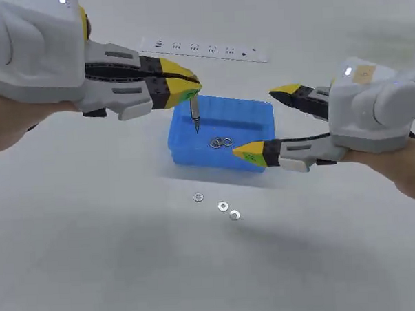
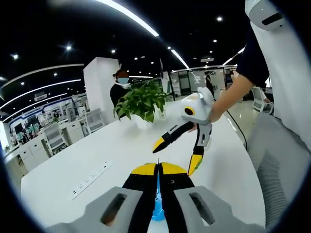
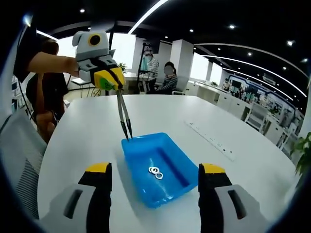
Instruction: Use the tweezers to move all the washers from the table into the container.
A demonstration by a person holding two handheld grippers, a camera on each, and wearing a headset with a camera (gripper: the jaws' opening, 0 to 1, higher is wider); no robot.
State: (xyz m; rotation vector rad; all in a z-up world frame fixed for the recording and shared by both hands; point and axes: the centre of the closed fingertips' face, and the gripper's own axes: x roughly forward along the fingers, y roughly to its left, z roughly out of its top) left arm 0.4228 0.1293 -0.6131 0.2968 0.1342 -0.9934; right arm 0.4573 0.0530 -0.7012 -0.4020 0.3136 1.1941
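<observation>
My left gripper [image 1: 191,87] is shut on the metal tweezers [image 1: 195,115], which point down over the left part of the blue container [image 1: 254,112]. I see no washer between the tweezer tips. Two or three washers [image 1: 221,142] lie inside the container. Three more washers [image 1: 198,196] [image 1: 223,206] [image 1: 235,215] lie on the white table just in front of it. My right gripper [image 1: 268,122] stands open at the container's right side, holding nothing. In the right gripper view the left gripper [image 3: 109,77], tweezers [image 3: 124,114], container [image 3: 146,187] and washers [image 3: 155,172] show between my open right gripper [image 3: 155,170].
A white power strip [image 1: 203,49] lies behind the container. A potted plant [image 2: 141,99] stands at the far end of the table, with people and office desks beyond. The right gripper [image 2: 175,157] shows open in the left gripper view.
</observation>
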